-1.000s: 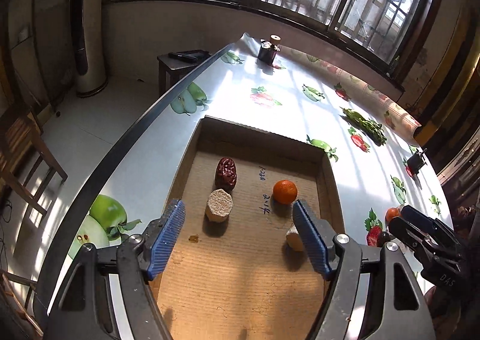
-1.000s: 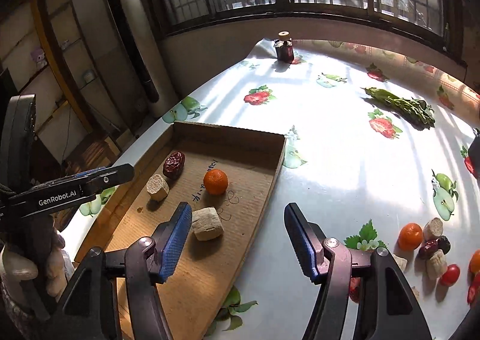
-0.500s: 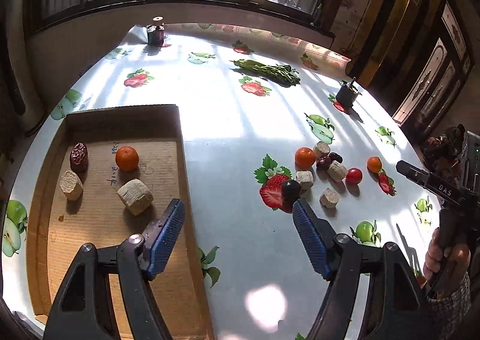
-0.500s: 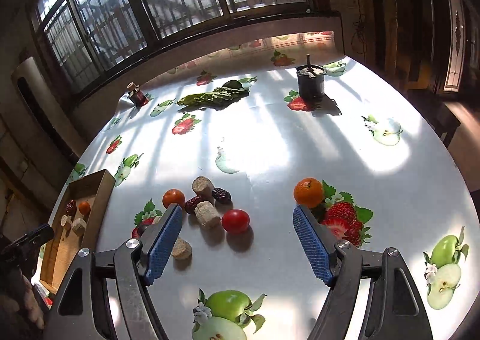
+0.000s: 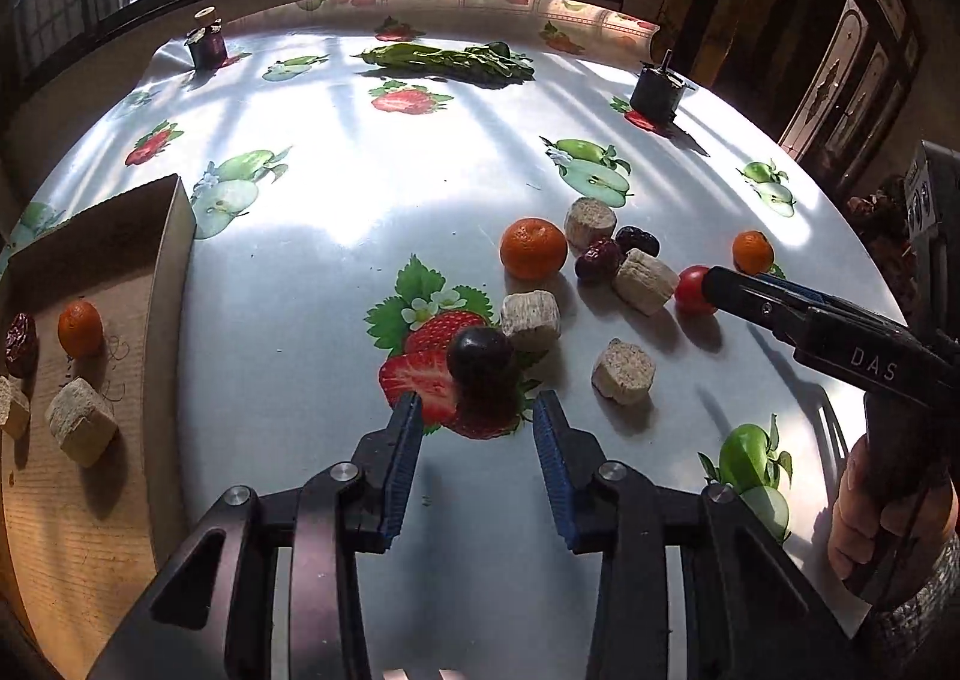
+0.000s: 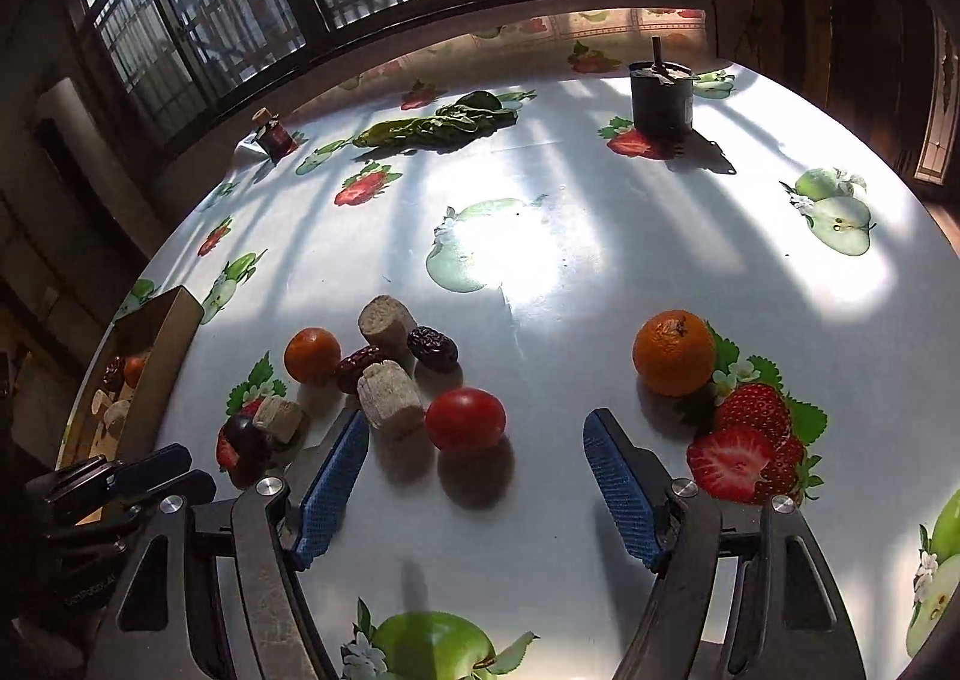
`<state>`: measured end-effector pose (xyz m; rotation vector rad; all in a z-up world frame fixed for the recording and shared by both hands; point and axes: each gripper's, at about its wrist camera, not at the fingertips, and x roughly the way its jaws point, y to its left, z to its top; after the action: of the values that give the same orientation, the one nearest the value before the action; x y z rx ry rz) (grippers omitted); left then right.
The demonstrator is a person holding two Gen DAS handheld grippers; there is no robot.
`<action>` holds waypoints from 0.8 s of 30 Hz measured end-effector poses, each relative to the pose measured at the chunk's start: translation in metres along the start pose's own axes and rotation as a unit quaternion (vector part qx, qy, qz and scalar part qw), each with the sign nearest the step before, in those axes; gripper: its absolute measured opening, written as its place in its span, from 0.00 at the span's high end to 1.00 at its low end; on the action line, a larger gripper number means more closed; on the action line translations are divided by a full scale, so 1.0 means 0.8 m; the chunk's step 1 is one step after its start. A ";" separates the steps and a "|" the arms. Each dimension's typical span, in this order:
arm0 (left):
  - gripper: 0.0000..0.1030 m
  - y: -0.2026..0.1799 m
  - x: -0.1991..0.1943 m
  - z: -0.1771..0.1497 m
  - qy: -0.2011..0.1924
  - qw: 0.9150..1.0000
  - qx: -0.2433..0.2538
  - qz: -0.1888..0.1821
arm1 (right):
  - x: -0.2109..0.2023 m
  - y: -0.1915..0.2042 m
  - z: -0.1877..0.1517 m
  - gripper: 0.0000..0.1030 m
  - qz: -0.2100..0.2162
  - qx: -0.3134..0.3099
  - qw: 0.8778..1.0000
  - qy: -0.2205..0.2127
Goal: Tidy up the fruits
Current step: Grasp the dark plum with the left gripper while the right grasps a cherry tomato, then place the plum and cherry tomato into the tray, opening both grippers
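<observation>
My left gripper [image 5: 474, 410] is open, its blue fingertips just short of a dark plum [image 5: 479, 355] lying on the table. My right gripper [image 6: 477, 434] is open, with a red tomato [image 6: 465, 417] just ahead between its fingertips. Around them lie an orange [image 5: 533, 248], dark dates [image 5: 600, 258] and several tan cylinder pieces [image 5: 642, 273]. A second orange [image 6: 673, 353] sits to the right. The cardboard tray [image 5: 171, 260] at the left holds an orange [image 5: 80, 327], a date [image 5: 21, 336] and tan pieces [image 5: 81, 428].
The round table [image 6: 540, 236] has a fruit-print cloth. At its far side are leafy greens [image 6: 438, 125], a dark cup [image 6: 660, 98] and a small jar [image 6: 273, 135]. Windows run behind the table.
Both grippers swung from the tray to the loose fruit pile and came down close. The left now lines up on the plum, the right on the tomato.
</observation>
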<state>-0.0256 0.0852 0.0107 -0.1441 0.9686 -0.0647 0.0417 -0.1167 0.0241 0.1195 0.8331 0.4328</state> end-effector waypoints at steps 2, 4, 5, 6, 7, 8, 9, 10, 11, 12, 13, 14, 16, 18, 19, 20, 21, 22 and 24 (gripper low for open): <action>0.64 -0.002 0.007 0.003 -0.004 1.000 0.006 0.006 | 0.006 -0.001 -0.004 0.27 0.003 -0.009 1.000 0.003; 0.64 -0.002 0.016 0.007 -0.006 1.000 0.009 0.008 | 0.010 0.000 -0.006 0.33 -0.001 -0.020 1.000 0.009; 0.64 -0.001 0.019 0.009 -0.005 1.000 0.008 0.004 | 0.013 0.001 -0.006 0.36 -0.002 -0.022 1.000 0.012; 0.64 -0.001 0.023 0.010 -0.005 1.000 0.006 -0.003 | 0.015 0.001 -0.006 0.40 -0.002 -0.021 1.000 0.015; 0.64 0.000 0.026 0.011 -0.005 1.000 0.005 -0.010 | 0.019 0.001 -0.007 0.41 -0.002 -0.020 1.000 0.019; 0.64 -0.001 0.027 0.012 -0.008 1.000 0.007 -0.014 | 0.019 0.003 -0.007 0.42 -0.006 -0.022 1.000 0.015; 0.64 -0.002 0.028 0.012 -0.011 1.000 0.009 -0.015 | 0.020 0.005 -0.007 0.43 -0.011 -0.027 0.999 0.015; 0.64 -0.002 0.029 0.013 -0.013 1.000 0.009 -0.017 | 0.022 0.008 -0.007 0.43 -0.012 -0.031 0.999 0.015; 0.64 -0.001 0.029 0.012 -0.016 1.000 0.009 -0.019 | 0.023 0.011 -0.007 0.43 -0.016 -0.035 0.999 0.014; 0.64 -0.002 0.029 0.012 -0.019 1.000 0.010 -0.020 | 0.024 0.014 -0.007 0.44 -0.021 -0.041 0.999 0.013; 0.64 -0.001 0.029 0.012 -0.022 0.999 0.010 -0.021 | 0.025 0.017 -0.008 0.44 -0.026 -0.048 0.998 0.012; 0.64 -0.001 0.029 0.012 -0.024 0.999 0.009 -0.022 | 0.026 0.020 -0.008 0.46 -0.029 -0.054 0.998 0.012; 0.70 -0.002 0.030 0.011 -0.028 0.999 0.011 -0.015 | 0.027 0.025 -0.009 0.51 -0.032 -0.063 0.997 0.012; 0.78 -0.005 0.029 0.009 -0.033 0.999 0.019 0.000 | 0.030 0.028 -0.008 0.58 -0.034 -0.071 0.997 0.013; 0.78 -0.006 0.028 0.009 -0.036 0.999 0.020 0.002 | 0.030 0.029 -0.008 0.59 -0.035 -0.074 0.997 0.013; 0.78 -0.006 0.027 0.008 -0.038 0.999 0.021 0.004 | 0.031 0.031 -0.008 0.63 -0.035 -0.077 0.996 0.013; 0.78 -0.006 0.027 0.008 -0.040 0.999 0.019 0.004 | 0.030 0.032 -0.009 0.67 -0.035 -0.080 0.996 0.013; 0.78 -0.005 0.027 0.007 -0.041 0.999 0.016 0.004 | 0.030 0.033 -0.010 0.67 -0.036 -0.082 0.996 0.013; 0.78 -0.002 0.025 0.006 -0.045 0.999 0.011 0.002 | 0.027 0.035 -0.010 0.68 -0.039 -0.085 0.996 0.007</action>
<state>-0.0100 0.0816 -0.0027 -0.1241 0.8778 -0.0656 0.0396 -0.0831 0.0111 -0.0735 0.8084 0.4291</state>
